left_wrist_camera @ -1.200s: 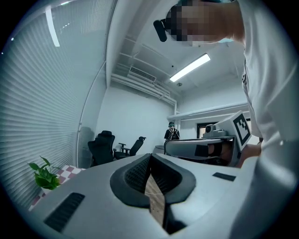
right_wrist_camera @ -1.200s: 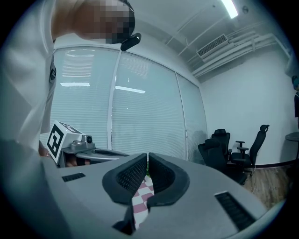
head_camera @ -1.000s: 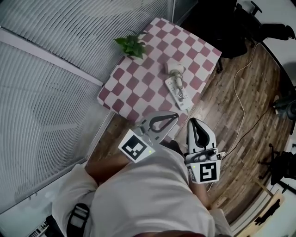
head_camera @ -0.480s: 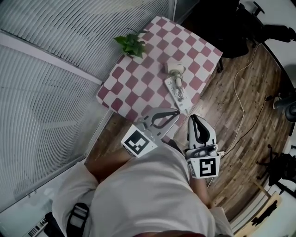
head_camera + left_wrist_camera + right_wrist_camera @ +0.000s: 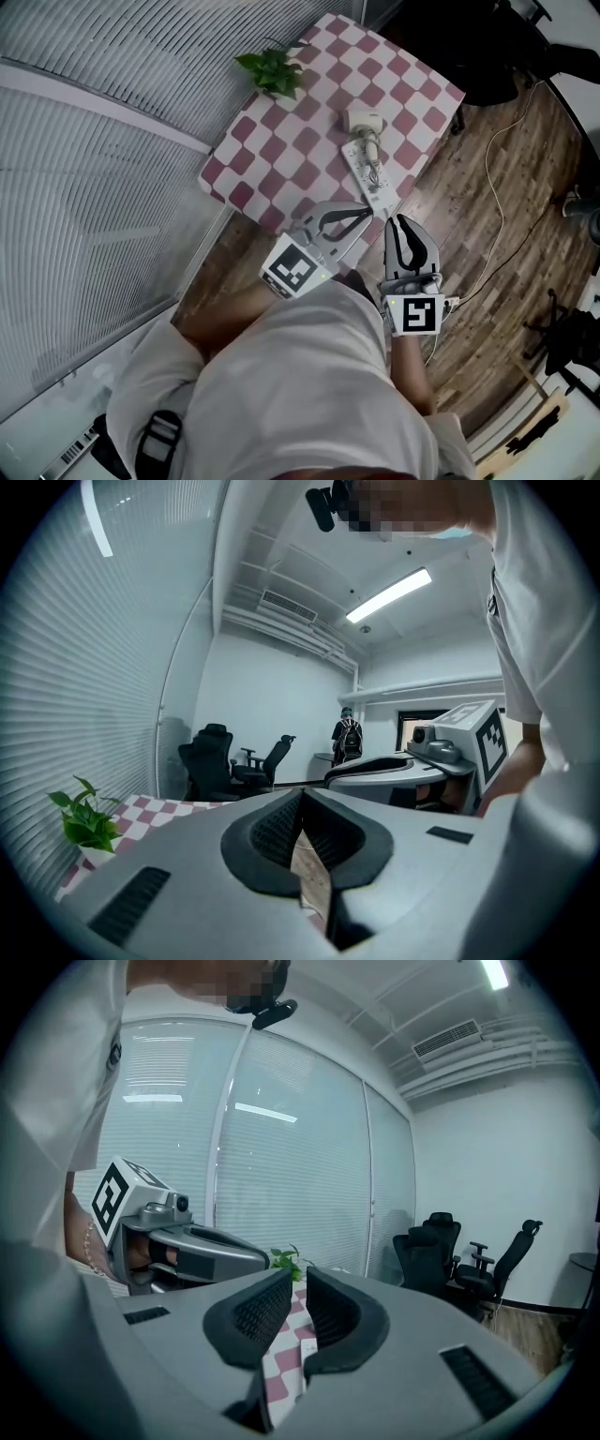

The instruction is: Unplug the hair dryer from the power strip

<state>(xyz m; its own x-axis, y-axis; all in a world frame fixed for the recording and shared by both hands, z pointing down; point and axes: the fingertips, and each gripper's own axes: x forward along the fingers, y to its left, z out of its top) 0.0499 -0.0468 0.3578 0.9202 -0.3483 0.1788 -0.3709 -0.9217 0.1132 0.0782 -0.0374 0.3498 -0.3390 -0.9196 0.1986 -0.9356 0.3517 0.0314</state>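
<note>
A white hair dryer (image 5: pixel 364 120) lies on the red-and-white checkered table (image 5: pixel 272 159), with a white power strip (image 5: pixel 370 183) just below it toward the table's near edge. My left gripper (image 5: pixel 367 212) is shut and empty, its tips over the near edge just short of the strip. My right gripper (image 5: pixel 398 221) hangs beside it to the right, over the wood floor, also shut with nothing in it. In the left gripper view the left gripper (image 5: pixel 300 799) has its pads meeting at the tip. In the right gripper view the right gripper (image 5: pixel 300 1283) shows only checkered cloth past its pads.
A potted plant (image 5: pixel 274 73) stands at the table's far left corner by the blinds. A thin cable (image 5: pixel 497 187) runs over the wood floor on the right. Black office chairs (image 5: pixel 220 761) and a standing person (image 5: pixel 347 738) are far back in the room.
Both grippers have sunk and come forward toward the table's near edge, side by side. Their jaws stay as they were.
</note>
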